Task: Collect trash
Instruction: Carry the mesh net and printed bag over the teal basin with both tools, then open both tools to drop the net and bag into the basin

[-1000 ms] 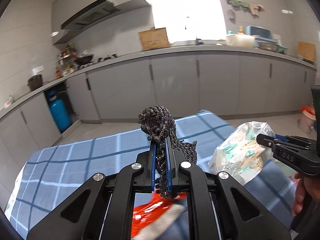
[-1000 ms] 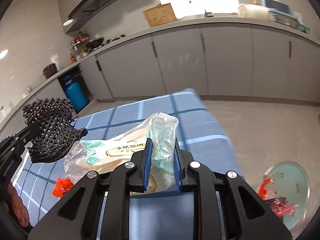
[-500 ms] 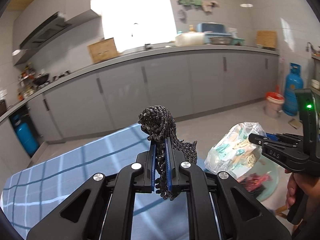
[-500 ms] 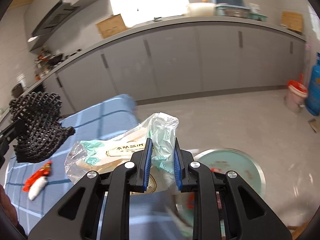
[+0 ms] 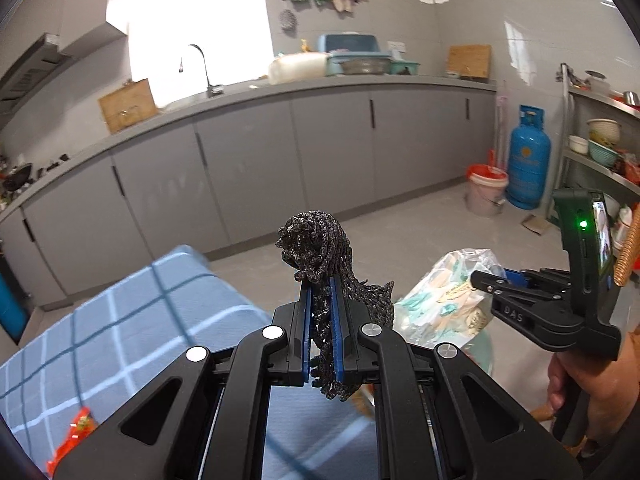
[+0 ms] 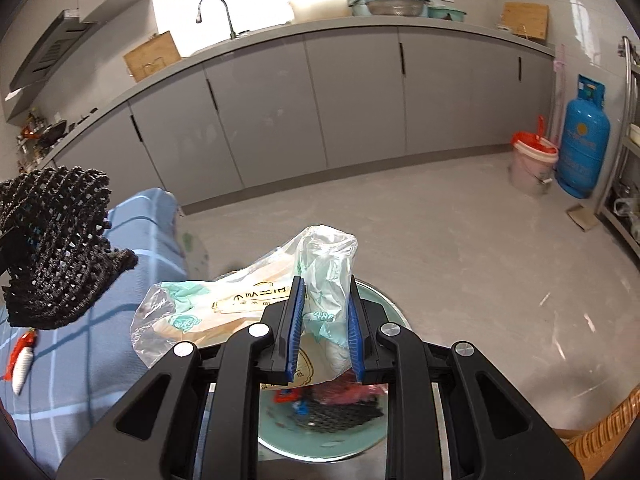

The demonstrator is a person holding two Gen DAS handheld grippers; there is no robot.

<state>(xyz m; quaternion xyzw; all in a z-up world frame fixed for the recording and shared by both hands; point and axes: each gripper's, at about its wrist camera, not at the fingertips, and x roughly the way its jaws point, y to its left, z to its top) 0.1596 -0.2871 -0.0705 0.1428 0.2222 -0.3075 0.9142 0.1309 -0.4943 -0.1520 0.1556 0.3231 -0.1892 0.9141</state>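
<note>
**Both tools loaded, trash bin below the right one**

The left tool (image 5: 321, 306) has its blue pads closed tight on a black foam net (image 5: 326, 264), which bunches up above the fingertips and hangs down between the fingers. In the right wrist view the same net shows at the left edge, held in the air above the cloth.

The right tool (image 6: 323, 322) is clamped on a crumpled clear plastic bag (image 6: 224, 300) printed in teal and tan; the pads are pressed in on the bag's bunched neck, and the rest of it billows out to the left. Directly under this tool, on the floor, sits a pale green round bin (image 6: 320, 436) already holding red wrappers and a piece of black netting.

The counter (image 5: 132, 320) that carries the remaining things is draped in a blue cloth with white and dark check lines. It lies to the near left, its far corner ending just short of the bin. A red and white wrapper (image 6: 22, 356) lies on the cloth at the left.

The room is a kitchen with a grey tiled floor. Grey cabinets (image 6: 360, 92) run along the far wall under a long worktop with a tap (image 6: 214, 12) before a bright window. At the far right a blue gas cylinder (image 6: 583, 140) stands beside a pink bucket (image 6: 532, 168) with a red rim.
</note>
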